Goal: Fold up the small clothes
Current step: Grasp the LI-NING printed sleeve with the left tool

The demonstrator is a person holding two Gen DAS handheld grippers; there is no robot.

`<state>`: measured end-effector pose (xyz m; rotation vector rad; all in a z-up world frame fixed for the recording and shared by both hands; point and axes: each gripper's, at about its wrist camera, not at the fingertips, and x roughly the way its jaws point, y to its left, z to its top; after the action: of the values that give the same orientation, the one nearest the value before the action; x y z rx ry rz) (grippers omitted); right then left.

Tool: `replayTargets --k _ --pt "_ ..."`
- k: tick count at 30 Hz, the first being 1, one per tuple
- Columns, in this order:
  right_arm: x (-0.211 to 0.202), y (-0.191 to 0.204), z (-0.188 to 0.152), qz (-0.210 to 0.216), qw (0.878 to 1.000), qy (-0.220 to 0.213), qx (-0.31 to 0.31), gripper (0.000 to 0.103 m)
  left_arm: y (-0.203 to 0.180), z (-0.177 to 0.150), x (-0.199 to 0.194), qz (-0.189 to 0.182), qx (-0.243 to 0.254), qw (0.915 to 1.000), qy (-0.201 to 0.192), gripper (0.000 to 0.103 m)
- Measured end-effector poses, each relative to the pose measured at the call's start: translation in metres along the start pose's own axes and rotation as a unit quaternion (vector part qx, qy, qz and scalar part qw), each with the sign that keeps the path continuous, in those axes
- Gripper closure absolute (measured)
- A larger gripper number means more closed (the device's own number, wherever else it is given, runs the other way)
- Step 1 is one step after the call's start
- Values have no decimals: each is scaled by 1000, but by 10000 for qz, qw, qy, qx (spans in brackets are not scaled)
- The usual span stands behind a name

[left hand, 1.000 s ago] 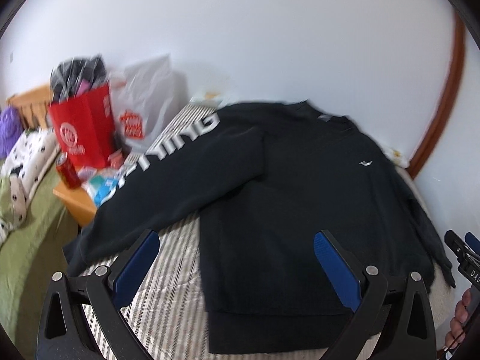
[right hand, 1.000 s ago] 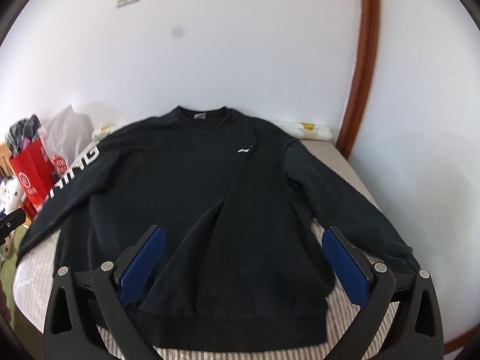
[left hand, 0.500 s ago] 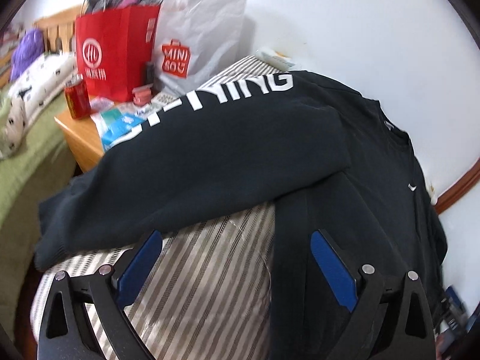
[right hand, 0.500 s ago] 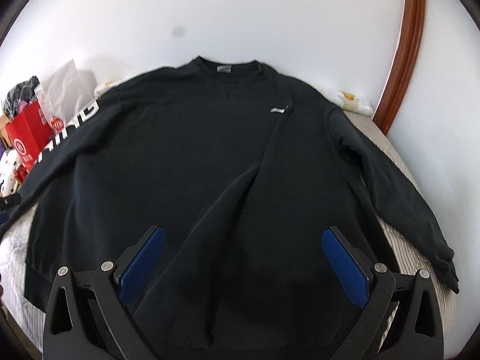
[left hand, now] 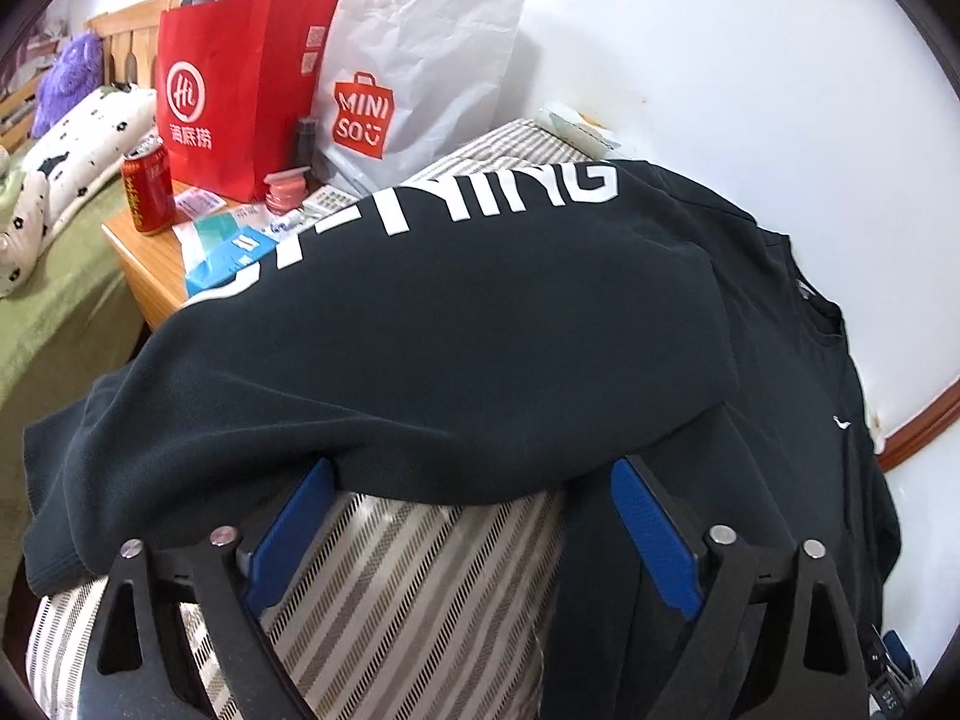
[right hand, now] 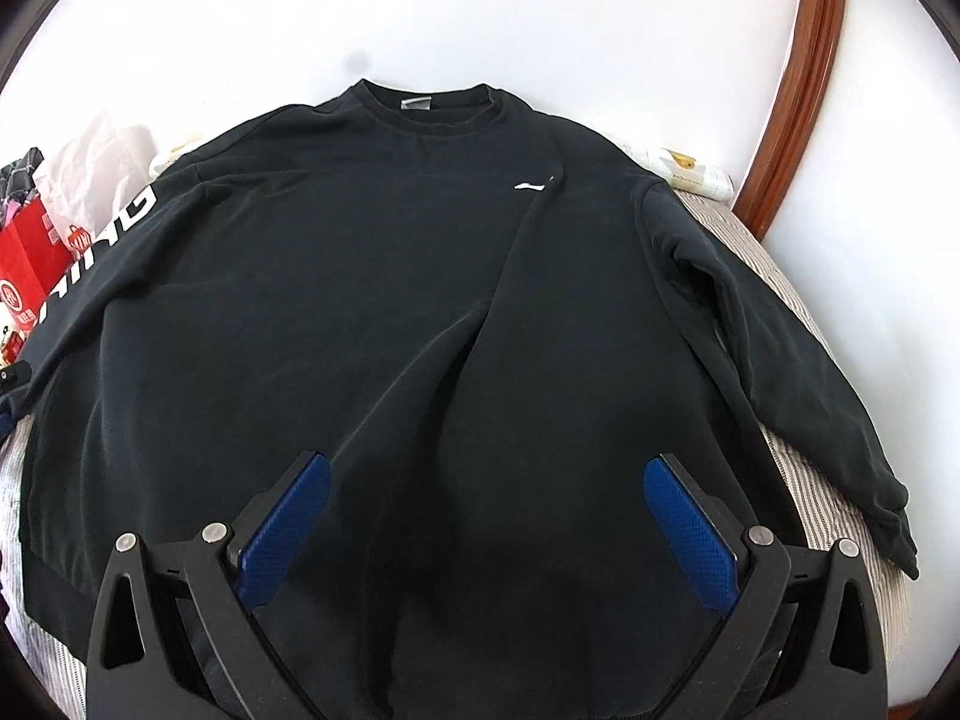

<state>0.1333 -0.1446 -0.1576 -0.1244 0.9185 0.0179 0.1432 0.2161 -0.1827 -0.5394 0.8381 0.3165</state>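
Two bags (left hand: 336,78), can (left hand: 147,186) beside sweatshirt (left hand: 456,324).

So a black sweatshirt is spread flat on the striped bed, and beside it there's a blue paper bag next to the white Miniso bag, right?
Almost. The black sweatshirt does lie spread on the striped bed, and a paper bag stands beside the white Miniso bag, but that paper bag is red, not blue. The left wrist view shows it plainly.
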Motion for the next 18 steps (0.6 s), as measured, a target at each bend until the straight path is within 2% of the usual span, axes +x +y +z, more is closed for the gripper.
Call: replayTargets --k 1,3,4,5,6,9,13,15,18 --pt "2 0 0 3 10000 25 -5 1 1 1 0 132 -11 9999 -61 25" --pt "7 2 0 -14 10000 84 -28 1 5 3 -2 402 -95 9990 -170 56" --pt "8 2 0 -16 9999 91 -45 1 8 5 -1 451 -156 9987 -179 63" --pt "9 3 1 -18 9999 94 -51 1 11 6 -1 466 -212 9986 -166 76" --pt "10 2 1 -11 9999 93 -53 1 14 9 -1 420 -272 9987 -134 82" --pt "8 2 5 43 9999 46 -82 1 13 18 -7 347 -228 9991 -118 94" --pt "1 -2 12 101 9998 -108 -102 1 -11 36 -29 235 -11 9989 -416 95" --pt "-4 -7 16 128 9997 -182 -87 1 -29 43 -40 47 155 9982 -574 100" --pt "-10 -19 22 110 9995 -280 -47 1 -68 53 -55 -263 498 9955 -766 100"
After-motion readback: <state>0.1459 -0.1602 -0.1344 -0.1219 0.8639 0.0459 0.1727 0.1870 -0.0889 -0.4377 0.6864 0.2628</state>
